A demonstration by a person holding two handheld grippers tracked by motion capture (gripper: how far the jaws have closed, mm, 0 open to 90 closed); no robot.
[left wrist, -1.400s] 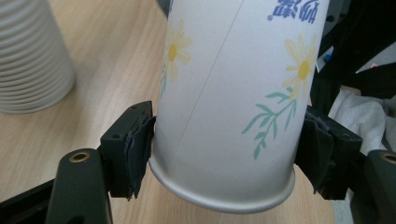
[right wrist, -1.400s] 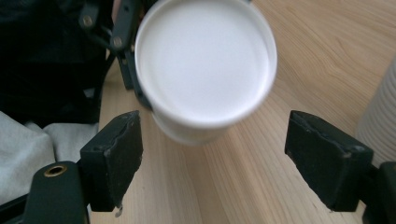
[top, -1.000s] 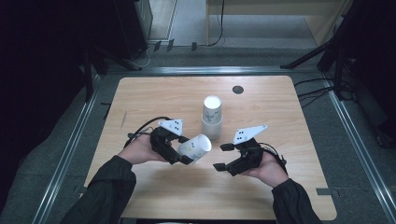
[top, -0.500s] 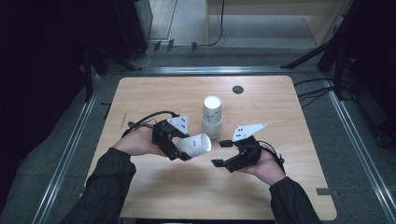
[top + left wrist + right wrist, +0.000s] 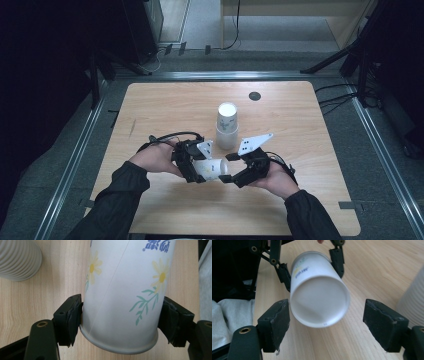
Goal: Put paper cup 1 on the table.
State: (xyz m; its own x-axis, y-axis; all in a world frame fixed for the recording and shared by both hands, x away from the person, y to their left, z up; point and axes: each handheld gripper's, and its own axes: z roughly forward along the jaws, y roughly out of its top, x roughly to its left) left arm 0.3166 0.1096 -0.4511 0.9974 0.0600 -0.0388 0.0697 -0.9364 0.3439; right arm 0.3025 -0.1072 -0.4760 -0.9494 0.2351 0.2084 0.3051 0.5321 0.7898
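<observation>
- My left gripper [image 5: 196,170] clamps the paper cup [image 5: 212,169] printed with daisies: in the left gripper view both pads press its wall just above the rolled rim [image 5: 120,343].
- The cup lies on its side above the wooden table [image 5: 165,107], its flat base pointing toward 3 o'clock in the high view, straight at my right gripper [image 5: 231,176].
- My right gripper's jaws stand wide apart. In the right gripper view the cup's white base [image 5: 320,303] sits between them; the left pad [image 5: 275,320] is just beside the cup, though I cannot tell if it touches, and the right pad [image 5: 383,321] is well clear.
- A stack of ribbed white cups [image 5: 226,125] stands upright at 12 o'clock from both grippers, near the table's middle.
- A small dark round disc [image 5: 254,95] lies on the table at 1 o'clock from the stack, near the far edge.
</observation>
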